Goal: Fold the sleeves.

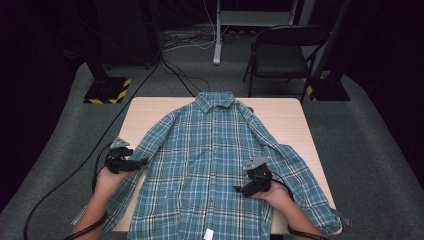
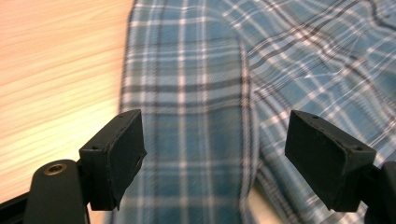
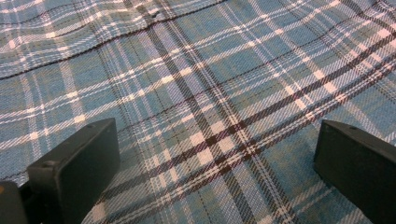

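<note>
Plaid shirt [image 1: 210, 165] lies spread flat, buttoned, on the wooden counter [image 1: 285, 112], left tongs [image 1: 142, 161] gaping over its sleeve, right tongs [image 1: 238, 189] gaping over its front, both empty.

Bright table, dark surroundings, slight blur

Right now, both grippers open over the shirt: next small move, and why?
Probably lower the left gripper and close it on the sleeve. Its fingers stand apart with the sleeve's edge between them, next to bare table. The right gripper is open over the flat shirt front, with no fold or edge there to pinch.
</note>
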`<state>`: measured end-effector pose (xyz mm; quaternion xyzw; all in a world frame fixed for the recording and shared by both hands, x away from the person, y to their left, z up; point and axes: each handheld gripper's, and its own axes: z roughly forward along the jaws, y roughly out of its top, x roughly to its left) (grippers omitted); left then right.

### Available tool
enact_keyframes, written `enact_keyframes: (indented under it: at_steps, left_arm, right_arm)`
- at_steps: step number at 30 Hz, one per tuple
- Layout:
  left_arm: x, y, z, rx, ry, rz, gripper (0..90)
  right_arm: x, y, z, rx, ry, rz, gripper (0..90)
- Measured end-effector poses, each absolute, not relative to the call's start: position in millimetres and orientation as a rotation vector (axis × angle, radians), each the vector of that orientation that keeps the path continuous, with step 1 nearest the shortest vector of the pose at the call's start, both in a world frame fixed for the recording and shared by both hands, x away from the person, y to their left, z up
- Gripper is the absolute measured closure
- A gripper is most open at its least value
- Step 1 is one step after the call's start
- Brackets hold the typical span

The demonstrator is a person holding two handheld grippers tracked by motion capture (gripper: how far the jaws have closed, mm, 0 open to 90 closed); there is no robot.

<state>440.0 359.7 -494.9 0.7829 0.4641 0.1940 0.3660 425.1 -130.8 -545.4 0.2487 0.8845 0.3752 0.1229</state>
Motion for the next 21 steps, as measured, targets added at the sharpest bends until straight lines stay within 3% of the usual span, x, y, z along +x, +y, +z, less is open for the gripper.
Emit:
enact_keyframes:
  at_steps: [21]
  left_arm:
    - [417.1, 392.1, -509.6, 2.027, 1.242, 0.511, 29.5]
  right_arm:
    - [425.1, -130.7, -545.4, 0.726, 2.580, 1.095, 0.0]
